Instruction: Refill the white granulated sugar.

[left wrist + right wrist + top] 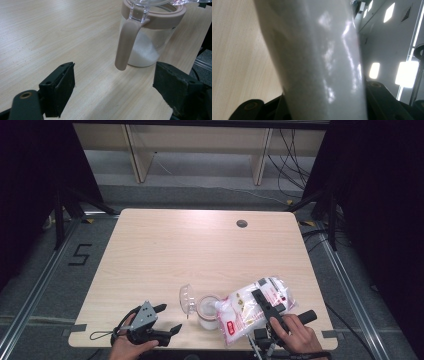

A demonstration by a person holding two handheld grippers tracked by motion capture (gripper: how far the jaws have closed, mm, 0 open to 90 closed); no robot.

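Dark curtains either side, shelving at the back, and a pale wood worktop in the middle with all the action at its near edge. The landmark here is the jar, clear-bodied with a beige collar and handle, its clear lid flipped open and standing up on its left side. White granules sit in the bottom of it. The right gripper is clamped tight on a plastic bag, just right of the jar, jaws pressed against the bag's sides in the right gripper view. The bag is tilted, its long axis running from upper right down to lower left, and its lower corner points into the jar's open mouth, touching or nearly touching the rim. The left gripper sits to the left of the jar, jaws spread wide, holding nothing and touching nothing. In the left gripper view, the jar's handle hangs straight down, facing that gripper, between the parted jaws but farther off.
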